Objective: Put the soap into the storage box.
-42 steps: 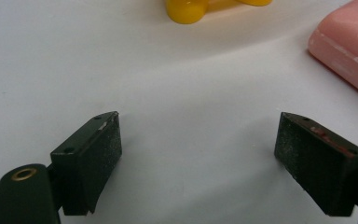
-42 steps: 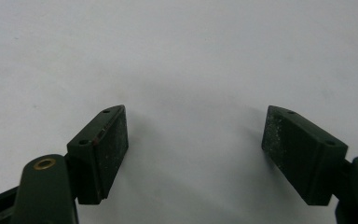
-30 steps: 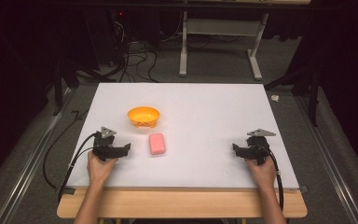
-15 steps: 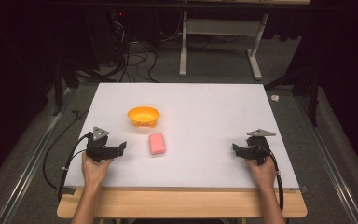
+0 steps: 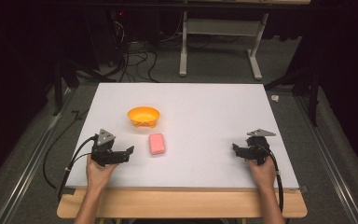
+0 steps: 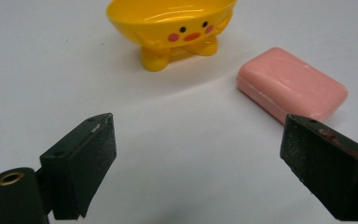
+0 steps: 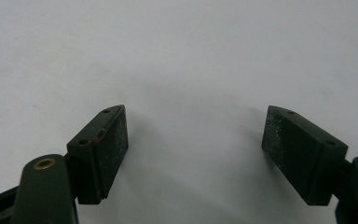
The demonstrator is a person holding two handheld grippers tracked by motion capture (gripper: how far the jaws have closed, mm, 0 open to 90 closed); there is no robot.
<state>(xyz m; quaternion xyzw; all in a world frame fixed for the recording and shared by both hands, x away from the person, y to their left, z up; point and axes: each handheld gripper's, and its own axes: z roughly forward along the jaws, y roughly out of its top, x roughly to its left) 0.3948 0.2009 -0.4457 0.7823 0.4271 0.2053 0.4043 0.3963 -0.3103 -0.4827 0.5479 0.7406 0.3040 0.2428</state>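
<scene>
A: The white rectangular counter (image 5: pixel 200 107) carries two things. A glossy yellow plastic bowl with a cartoon duck face and stubby feet (image 5: pixel 143 115) stands upright on the person's left half, toward the middle of the board's depth. A pink rectangular bar of soap (image 5: pixel 157 143) lies flat just nearer the person and slightly to the right of the bowl, apart from it.

B: And the left hand-held gripper (image 5: pixel 129 151)?

A: It sits low on the counter near the front edge, held by the left hand (image 5: pixel 99 169), and points right toward the soap. Its jaws stand wide apart with nothing between them. In the left gripper view the soap (image 6: pixel 291 85) lies just beyond the right-side pad, not touching it, and the bowl (image 6: pixel 170 25) stands farther off, facing the camera.

B: The right one?

A: The right hand-held gripper (image 5: pixel 236 149) rests near the counter's right front edge, held by the right hand (image 5: pixel 262 169), well apart from soap and bowl and pointing left. The right gripper view shows its jaws spread over bare white surface (image 7: pixel 182 56), holding nothing. A black cable (image 5: pixel 278 186) trails back along the forearm; another cable (image 5: pixel 70 163) loops off the left side.
</scene>
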